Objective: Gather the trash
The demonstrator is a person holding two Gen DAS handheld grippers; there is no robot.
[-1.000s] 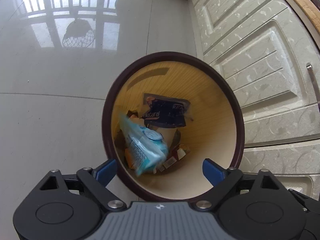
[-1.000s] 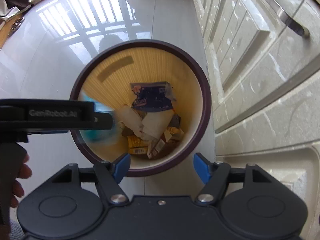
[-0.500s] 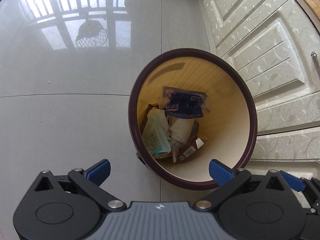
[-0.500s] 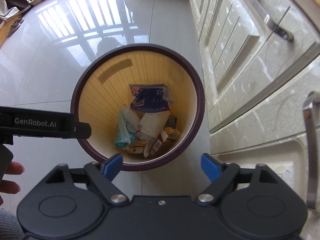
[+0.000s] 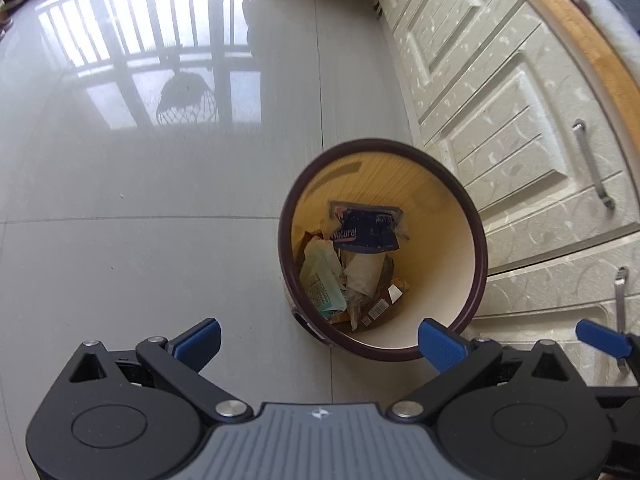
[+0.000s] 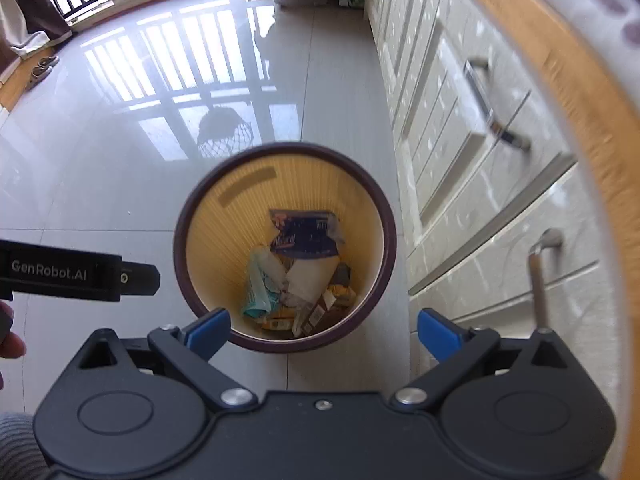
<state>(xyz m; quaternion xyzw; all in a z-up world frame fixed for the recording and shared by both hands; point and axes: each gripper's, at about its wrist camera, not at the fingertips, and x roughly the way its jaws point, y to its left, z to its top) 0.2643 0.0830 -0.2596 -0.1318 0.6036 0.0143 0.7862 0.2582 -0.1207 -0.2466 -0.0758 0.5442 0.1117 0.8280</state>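
We hold both grippers, left (image 5: 318, 338) and right (image 6: 322, 328), angled steeply down above the bin (image 6: 386, 248), jaws spread wide and empty, the right's having just been opening.

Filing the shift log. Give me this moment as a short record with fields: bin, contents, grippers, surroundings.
bin: round trash bin, dark rim, yellowish inside, standing on the tiled floor
contents: dark blue wrapper, pale green packet, white paper, small cartons
left gripper: open, nothing between the jaws
right gripper: jaws just opening, open now, nothing between them
surroundings: white cabinet doors beside the bin
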